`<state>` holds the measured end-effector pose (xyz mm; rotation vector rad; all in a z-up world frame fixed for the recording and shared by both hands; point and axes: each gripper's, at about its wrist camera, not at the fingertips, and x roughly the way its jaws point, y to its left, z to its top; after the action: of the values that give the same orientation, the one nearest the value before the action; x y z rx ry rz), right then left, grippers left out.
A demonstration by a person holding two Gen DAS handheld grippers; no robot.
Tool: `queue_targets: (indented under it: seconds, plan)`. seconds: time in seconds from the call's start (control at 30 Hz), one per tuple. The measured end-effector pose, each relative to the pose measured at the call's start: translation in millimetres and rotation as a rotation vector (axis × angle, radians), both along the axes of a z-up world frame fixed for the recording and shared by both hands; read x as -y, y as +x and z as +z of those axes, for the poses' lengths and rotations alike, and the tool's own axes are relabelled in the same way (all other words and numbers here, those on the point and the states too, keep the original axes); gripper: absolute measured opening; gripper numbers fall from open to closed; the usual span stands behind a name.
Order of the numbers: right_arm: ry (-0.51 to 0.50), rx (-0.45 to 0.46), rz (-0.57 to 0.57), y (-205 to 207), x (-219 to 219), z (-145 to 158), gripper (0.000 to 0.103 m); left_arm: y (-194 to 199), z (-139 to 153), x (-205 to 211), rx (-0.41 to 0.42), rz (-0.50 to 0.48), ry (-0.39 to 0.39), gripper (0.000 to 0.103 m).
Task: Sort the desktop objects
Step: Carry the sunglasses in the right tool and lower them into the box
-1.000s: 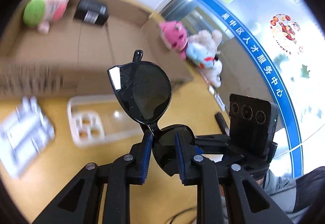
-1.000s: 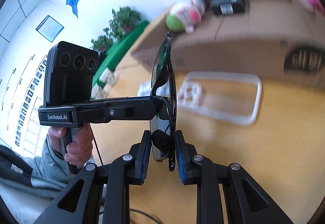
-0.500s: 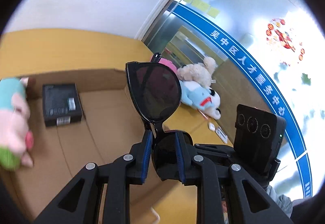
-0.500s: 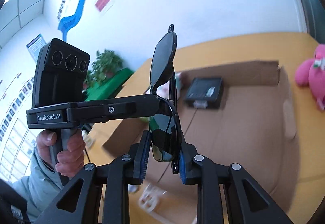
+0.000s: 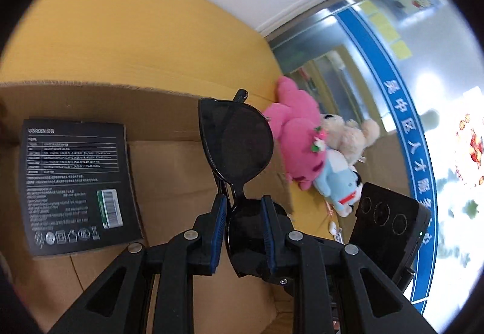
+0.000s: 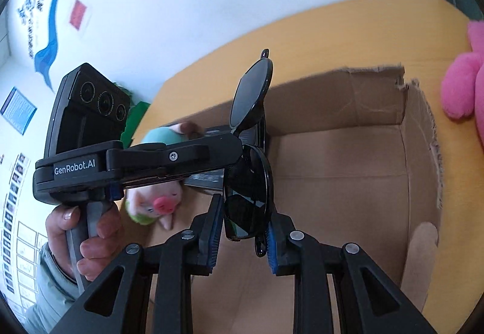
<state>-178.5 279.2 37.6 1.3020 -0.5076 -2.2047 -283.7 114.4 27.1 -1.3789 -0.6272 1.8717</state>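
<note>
A pair of black sunglasses (image 5: 237, 146) is held above an open cardboard box (image 6: 378, 128) on a yellow bench (image 5: 121, 31), gripped from two sides at once. The left tool (image 5: 242, 214) is clamped on the frame near the bridge, one dark lens standing upright above its blue-padded fingers (image 5: 220, 213); the right tool (image 6: 242, 231) is clamped on the lower lens, seen edge-on. A hand (image 6: 87, 240) in a pale sleeve grips the left tool's handle. Inside the box lie a flat black carton (image 5: 78, 182) with a printed label and barcode, and a pig-faced plush toy (image 6: 157, 201) in green and pink. Just outside the box wall, a pink plush (image 5: 298, 140), a cream teddy (image 5: 348, 134) and a light-blue doll (image 5: 335, 182) sit huddled together on the bench.
</note>
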Motion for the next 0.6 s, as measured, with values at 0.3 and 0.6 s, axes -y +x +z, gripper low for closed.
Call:
queue_targets:
  seconds: [0.3,0.6]
  plan:
    - [-0.094,0.181,-0.048,-23,-9,-66,0.024,-9,-41,-17,0.062,0.018,-0.175,0.016]
    - [-0.006,0.199,-0.061,-19,1,-64,0.063,-12,-46,-25,0.045,0.079,-0.324,0.005]
